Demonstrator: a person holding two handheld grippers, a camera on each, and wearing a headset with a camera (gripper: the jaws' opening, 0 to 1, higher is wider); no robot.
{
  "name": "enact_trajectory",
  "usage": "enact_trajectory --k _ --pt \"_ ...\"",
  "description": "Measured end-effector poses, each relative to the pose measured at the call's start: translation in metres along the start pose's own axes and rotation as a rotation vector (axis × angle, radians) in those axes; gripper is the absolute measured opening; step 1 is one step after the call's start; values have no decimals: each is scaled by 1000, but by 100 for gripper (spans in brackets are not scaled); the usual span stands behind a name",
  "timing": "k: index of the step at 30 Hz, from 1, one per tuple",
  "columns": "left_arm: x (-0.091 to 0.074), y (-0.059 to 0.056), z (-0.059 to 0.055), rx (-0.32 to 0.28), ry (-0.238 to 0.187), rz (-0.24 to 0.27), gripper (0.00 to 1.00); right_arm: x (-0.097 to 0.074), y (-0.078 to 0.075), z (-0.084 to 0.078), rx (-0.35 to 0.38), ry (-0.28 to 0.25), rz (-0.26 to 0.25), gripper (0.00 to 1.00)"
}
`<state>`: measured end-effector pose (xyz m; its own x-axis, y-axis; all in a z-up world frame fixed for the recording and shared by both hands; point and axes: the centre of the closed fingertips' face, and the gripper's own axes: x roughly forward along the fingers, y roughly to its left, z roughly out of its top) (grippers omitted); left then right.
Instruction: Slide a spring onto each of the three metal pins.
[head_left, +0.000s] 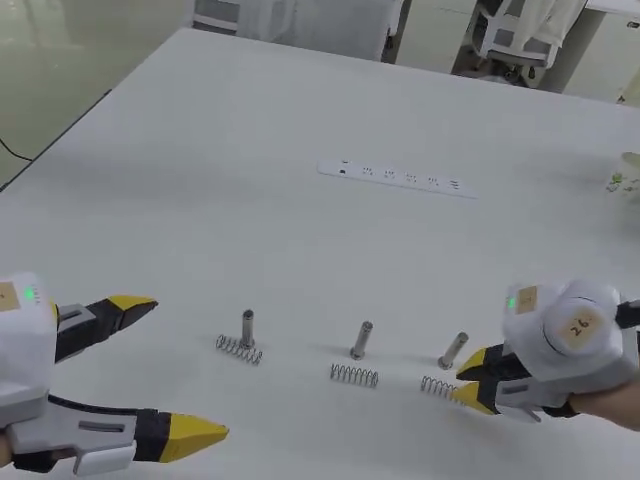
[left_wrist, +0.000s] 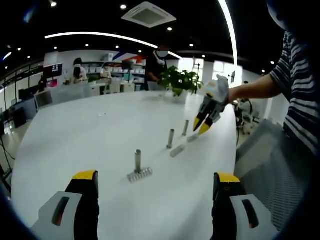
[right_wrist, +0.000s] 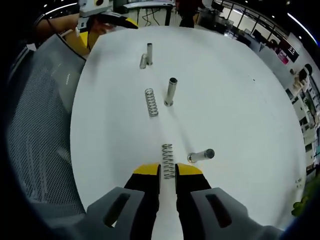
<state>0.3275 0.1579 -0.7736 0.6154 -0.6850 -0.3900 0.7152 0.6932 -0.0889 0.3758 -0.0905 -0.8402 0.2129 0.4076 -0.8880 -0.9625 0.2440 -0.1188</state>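
Three short metal pins stand in a row on the white table: left pin (head_left: 247, 325), middle pin (head_left: 363, 338), right pin (head_left: 453, 348). Beside each lies a spring: left spring (head_left: 239, 348), middle spring (head_left: 354, 375), right spring (head_left: 438, 386). My right gripper (head_left: 468, 380) is down at the table with its jaws nearly together on the near end of the right spring (right_wrist: 168, 159), just beside the right pin (right_wrist: 201, 155). My left gripper (head_left: 175, 368) hovers wide open and holds nothing, left of the left pin (left_wrist: 138, 161) and left spring (left_wrist: 140, 174).
A white power strip (head_left: 400, 178) lies further back on the table (head_left: 200, 150). Office chairs (head_left: 510, 40) stand beyond the far edge. A potted plant (left_wrist: 180, 80) and people are in the background of the left gripper view.
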Motion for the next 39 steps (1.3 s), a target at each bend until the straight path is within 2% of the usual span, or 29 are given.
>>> enact_trajectory --k 8,24,39 --pt "-1 1 -1 0 1 2 92 9 -1 -7 -10 32 15 8" --pt "-2 0 -2 -3 6 2 91 19 2 -15 -9 57 38 8" --pt "0 -2 -3 -4 9 -9 91 17 3 -14 5 26 51 8"
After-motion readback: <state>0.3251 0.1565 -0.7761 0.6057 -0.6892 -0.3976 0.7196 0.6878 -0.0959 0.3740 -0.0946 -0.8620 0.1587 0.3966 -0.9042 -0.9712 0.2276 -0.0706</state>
